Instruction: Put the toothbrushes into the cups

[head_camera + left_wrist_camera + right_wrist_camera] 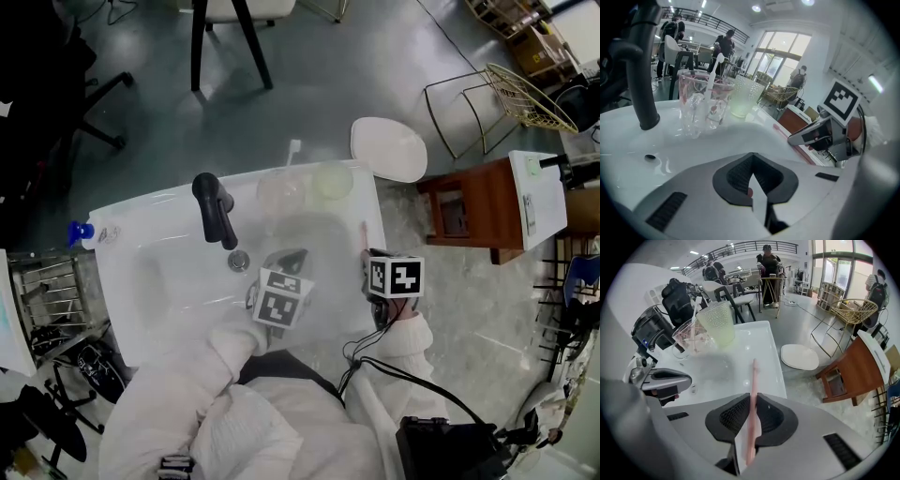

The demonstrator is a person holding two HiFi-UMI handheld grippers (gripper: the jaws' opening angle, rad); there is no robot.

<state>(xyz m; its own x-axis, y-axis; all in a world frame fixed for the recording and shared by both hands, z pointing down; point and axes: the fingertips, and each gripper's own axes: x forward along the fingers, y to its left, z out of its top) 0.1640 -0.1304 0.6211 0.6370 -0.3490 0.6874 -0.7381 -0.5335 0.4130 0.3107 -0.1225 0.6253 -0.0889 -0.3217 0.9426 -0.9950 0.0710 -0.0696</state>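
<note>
Right gripper fingers clamp a pink toothbrush; the green cup stands at eleven o'clock of it. Left gripper fingers pressed together, empty

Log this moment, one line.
right hand-held gripper: shut on pink toothbrush; left hand-held gripper: shut; white toothbrush: in clear pink-patterned cup; translucent green cup: empty

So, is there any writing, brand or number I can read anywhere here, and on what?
None can be read.
Left marker cube and right marker cube: black-and-white squares only, no words.
Blue-capped bottle: any print too small to read.
</note>
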